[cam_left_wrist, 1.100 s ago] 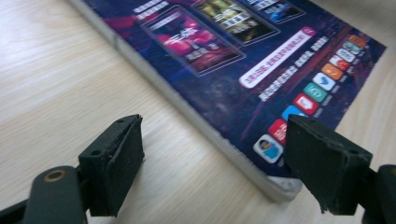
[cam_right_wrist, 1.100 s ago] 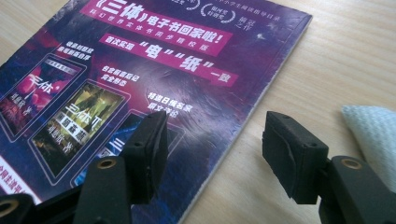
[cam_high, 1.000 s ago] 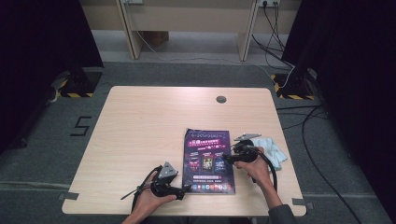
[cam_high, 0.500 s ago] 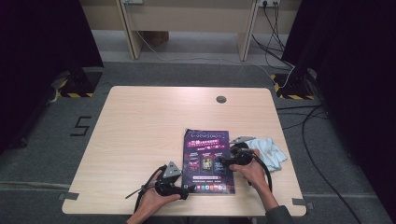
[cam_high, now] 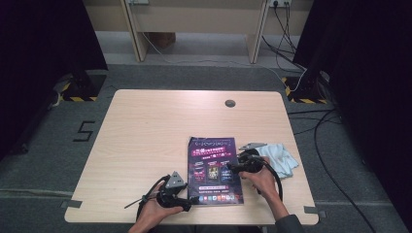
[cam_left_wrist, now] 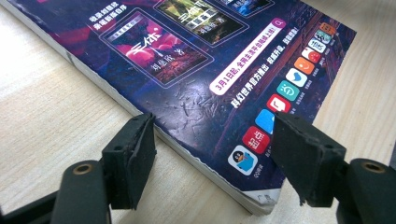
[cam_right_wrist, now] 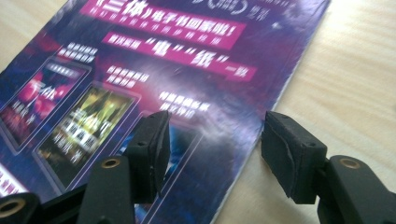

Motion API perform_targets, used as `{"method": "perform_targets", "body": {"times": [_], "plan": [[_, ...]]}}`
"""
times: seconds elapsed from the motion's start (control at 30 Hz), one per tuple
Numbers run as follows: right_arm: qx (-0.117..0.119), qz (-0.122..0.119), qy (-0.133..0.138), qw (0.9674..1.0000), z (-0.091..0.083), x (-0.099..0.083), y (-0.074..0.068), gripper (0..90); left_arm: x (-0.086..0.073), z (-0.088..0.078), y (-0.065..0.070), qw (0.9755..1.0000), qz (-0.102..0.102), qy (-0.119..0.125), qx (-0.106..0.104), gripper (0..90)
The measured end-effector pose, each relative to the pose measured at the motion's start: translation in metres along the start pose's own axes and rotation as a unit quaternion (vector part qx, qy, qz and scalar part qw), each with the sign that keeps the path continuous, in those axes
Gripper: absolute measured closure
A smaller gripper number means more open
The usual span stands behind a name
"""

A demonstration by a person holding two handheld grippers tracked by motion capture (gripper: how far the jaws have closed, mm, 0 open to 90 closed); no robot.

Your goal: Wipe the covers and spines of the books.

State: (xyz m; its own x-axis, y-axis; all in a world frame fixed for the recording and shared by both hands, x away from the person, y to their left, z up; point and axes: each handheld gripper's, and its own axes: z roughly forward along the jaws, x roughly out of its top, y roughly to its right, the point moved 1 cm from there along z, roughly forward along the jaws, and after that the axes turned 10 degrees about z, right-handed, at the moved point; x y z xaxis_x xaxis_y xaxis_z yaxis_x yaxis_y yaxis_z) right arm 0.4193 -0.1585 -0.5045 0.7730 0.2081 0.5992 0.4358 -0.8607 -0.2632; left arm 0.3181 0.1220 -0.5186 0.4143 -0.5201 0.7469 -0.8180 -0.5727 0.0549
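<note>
A magazine (cam_high: 214,170) lies on the table (cam_high: 145,136), cloth (cam_high: 282,158) just right.

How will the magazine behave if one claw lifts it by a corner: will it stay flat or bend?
The magazine will probably sag: it looks thin, with soft pages showing at its edge. Its cover is glossy and creased, so the pads may slip a little. It lies flat on the table, so a pad may need to slide under the edge first. It seems light and will not roll.

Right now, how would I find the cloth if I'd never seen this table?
Start at the wooden table and find the purple magazine lying near its front edge. Just right of it, behind the right gripper, lies the cloth. It is pale, soft and crumpled, while the magazine is flat, dark and printed.
</note>
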Motion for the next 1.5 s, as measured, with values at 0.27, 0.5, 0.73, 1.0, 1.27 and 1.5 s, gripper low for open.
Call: {"method": "perform_targets", "body": {"times": [0.27,0.5,0.73,1.0,1.27,1.5], "plan": [[0.011,0.038,0.016,0.9991,0.010,0.009,0.009,43.3,0.007,0.009,-0.008,0.9997,-0.019,0.005,0.017,23.7],[0.014,0.057,0.033,0.9977,0.016,0.013,0.011,41.7,0.006,0.009,-0.008,0.9997,-0.010,0.005,0.021,27.1],[0.018,0.102,0.052,0.9933,0.014,0.010,0.015,54.3,0.007,0.010,-0.007,0.9998,0.001,0.002,0.020,27.9],[0.018,0.126,0.076,0.9890,0.010,0.006,0.017,61.8,0.007,0.010,-0.007,0.9997,0.010,-0.001,0.022,28.8],[0.062,0.137,0.109,0.9826,-0.007,0.013,0.008,69.0,0.007,0.009,-0.007,0.9997,0.004,-0.003,0.026,29.7],[0.067,0.120,0.090,0.9864,-0.014,0.017,0.005,69.5,0.007,0.009,-0.006,0.9995,0.002,-0.002,0.031,29.8]]}}
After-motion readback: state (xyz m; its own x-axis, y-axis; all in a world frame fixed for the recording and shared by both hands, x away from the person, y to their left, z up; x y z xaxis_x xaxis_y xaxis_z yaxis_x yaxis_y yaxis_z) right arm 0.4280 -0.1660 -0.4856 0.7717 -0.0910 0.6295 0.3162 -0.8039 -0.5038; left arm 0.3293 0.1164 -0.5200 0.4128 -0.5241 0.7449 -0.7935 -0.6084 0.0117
